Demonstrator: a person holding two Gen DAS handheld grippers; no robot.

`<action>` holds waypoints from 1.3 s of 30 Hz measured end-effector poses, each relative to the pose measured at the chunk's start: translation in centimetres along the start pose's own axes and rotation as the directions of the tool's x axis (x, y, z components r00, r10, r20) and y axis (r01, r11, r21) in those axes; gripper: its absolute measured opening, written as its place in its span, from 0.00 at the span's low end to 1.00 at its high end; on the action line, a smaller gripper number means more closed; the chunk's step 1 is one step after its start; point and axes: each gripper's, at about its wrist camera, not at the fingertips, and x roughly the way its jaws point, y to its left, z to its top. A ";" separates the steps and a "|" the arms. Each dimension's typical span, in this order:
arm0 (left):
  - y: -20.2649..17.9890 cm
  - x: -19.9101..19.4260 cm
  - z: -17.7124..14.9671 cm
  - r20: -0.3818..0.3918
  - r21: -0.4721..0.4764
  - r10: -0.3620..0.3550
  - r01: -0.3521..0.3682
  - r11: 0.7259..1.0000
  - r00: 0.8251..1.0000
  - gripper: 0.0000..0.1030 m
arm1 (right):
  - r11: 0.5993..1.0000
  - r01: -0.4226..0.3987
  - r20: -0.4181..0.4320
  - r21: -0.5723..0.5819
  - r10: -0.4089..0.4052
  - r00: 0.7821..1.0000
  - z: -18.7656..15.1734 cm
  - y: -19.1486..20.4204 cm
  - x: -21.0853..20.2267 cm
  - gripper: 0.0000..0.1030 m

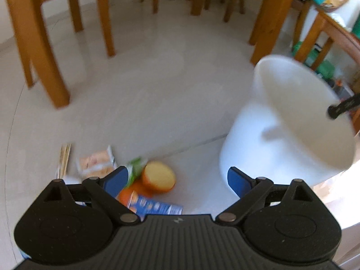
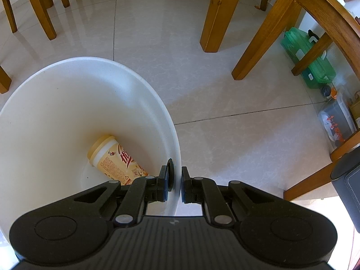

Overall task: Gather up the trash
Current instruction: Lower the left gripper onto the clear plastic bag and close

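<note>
— What's on the left?
— Litter on the pale tiled floor (image 1: pixel 146 85): a beige snack wrapper (image 1: pixel 96 165), an orange cup with a yellow lid (image 1: pixel 158 176), a blue carton (image 1: pixel 155 205). The left gripper (image 1: pixel 177 180) hangs released above them.
— And right?
— The right gripper (image 2: pixel 175 180) is clenched on the rim of the white plastic bin (image 2: pixel 56 112); a cream milk-tea cup (image 2: pixel 114 159) lies inside.

Bin (image 2: pixel 67 103) is showing smooth matt white plastic; floor tiles (image 2: pixel 225 112) are reflecting glossily; chair legs (image 2: pixel 216 18) are showing varnished wood.
</note>
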 end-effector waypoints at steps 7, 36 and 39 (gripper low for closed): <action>3.1 4.4 -6.8 -0.051 -0.053 0.044 -0.047 0.998 0.998 0.92 | 1.000 0.005 0.004 -0.006 -0.005 1.000 -0.1 0.1 -0.1 0.13; 3.5 16.4 -12.1 -0.071 0.197 0.308 -0.289 0.937 0.949 0.77 | 0.999 0.025 0.009 -0.021 -0.024 1.000 -0.1 0.4 0.1 0.15; 4.1 16.1 -11.9 -0.072 0.151 0.287 -0.274 0.950 0.955 0.73 | 1.000 0.024 0.009 -0.017 -0.024 1.000 -0.1 0.4 0.1 0.15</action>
